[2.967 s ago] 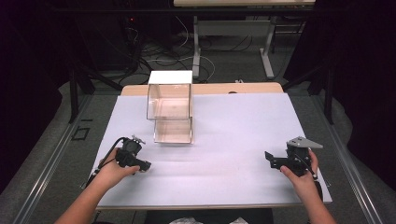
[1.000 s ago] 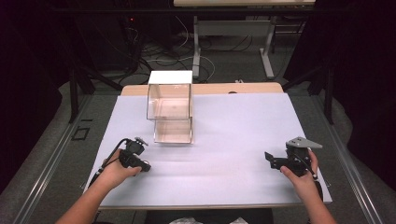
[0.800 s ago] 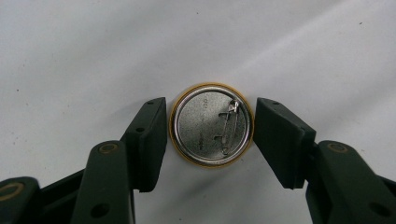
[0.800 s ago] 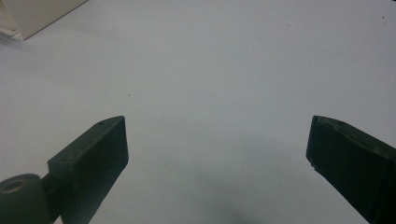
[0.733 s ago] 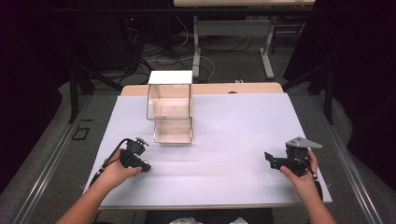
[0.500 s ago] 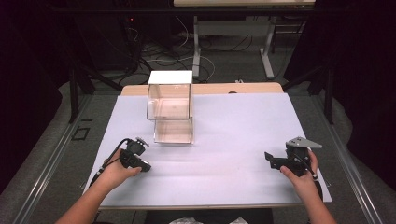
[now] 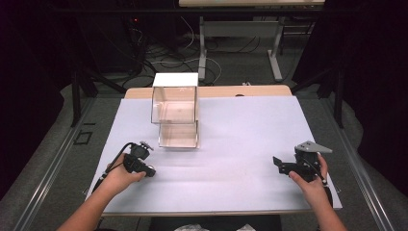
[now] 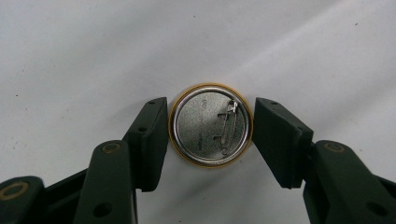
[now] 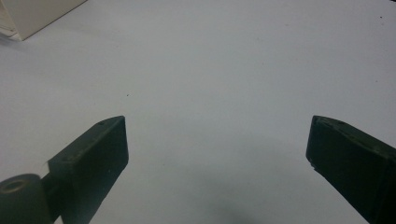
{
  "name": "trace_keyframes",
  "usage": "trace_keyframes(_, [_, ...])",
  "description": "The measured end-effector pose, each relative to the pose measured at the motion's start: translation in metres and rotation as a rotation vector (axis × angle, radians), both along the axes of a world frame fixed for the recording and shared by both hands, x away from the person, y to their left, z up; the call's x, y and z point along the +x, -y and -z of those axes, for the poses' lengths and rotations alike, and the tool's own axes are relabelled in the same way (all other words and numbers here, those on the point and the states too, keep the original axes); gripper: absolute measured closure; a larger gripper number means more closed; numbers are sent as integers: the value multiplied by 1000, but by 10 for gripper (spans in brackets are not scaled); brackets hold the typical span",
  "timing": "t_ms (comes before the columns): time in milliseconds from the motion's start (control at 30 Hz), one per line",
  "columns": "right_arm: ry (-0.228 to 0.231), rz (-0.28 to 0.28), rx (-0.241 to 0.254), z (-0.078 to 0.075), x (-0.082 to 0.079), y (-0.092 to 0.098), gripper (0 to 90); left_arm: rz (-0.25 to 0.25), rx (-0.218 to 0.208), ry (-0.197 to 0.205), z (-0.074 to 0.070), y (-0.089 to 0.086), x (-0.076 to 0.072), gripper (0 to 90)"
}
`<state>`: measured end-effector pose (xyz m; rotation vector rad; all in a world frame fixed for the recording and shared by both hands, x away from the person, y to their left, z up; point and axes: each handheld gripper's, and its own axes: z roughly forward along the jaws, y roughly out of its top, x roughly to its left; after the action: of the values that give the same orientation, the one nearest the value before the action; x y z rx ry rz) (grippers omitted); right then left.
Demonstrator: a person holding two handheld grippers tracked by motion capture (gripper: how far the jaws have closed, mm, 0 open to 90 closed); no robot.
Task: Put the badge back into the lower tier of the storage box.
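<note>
Bracketing a pin-back badge [image 8: 211, 125] lying face down at the centre of the left gripper view, the left gripper [image 8: 210, 135] has its jaws just beside the rim, though whether they pinch it cannot be told. Low in the high view, it has barely shifted over three seconds, suggesting a grasp settling near the clear acrylic box [image 7: 175, 111]. At lower right, the right gripper [image 7: 292, 167] rests with jaws spread wide, holding nothing.

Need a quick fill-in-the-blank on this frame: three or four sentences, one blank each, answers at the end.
1. The pin badge lies with its ____ side facing up, safety pin showing.
2. The badge sits between the jaws of the ____ gripper.
3. The right gripper has its jaws spread wide with ____ between them.
4. The clear box stands on the table's ____ side, away from the person.

Answers: back; left; nothing; far
</note>
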<state>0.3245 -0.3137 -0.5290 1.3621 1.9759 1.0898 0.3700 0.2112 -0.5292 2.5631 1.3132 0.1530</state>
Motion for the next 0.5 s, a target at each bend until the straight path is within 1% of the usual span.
trace_keyframes(133, [3, -2, -6, 1, 0, 0, 55, -15, -13, 6, 0, 1, 0, 465])
trace_keyframes(200, [4, -3, -7, 1, 0, 0, 55, -10, -10, 10, 0, 0, 1, 465])
trace_keyframes(233, [3, -2, -6, 1, 0, 0, 55, -5, -2, 8, -1, 0, 2, 465])
trace_keyframes(267, [3, -2, -5, 1, 0, 1, 55, -8, -5, 7, -1, 0, 2, 465])
trace_keyframes(300, [2, -1, -5, 1, 0, 1, 55, -18, -13, 11, 0, 0, 2, 465])
trace_keyframes(333, [0, 0, -2, 1, 0, 0, 55, -18, -9, 19, -1, 0, 2, 464])
trace_keyframes(367, [-1, 0, -1, 1, 0, 0, 55, -21, -17, 18, 0, 0, 2, 465])
trace_keyframes(500, [4, 0, -4, 1, 0, 1, 55, -20, -25, 34, -1, -2, 4, 465])
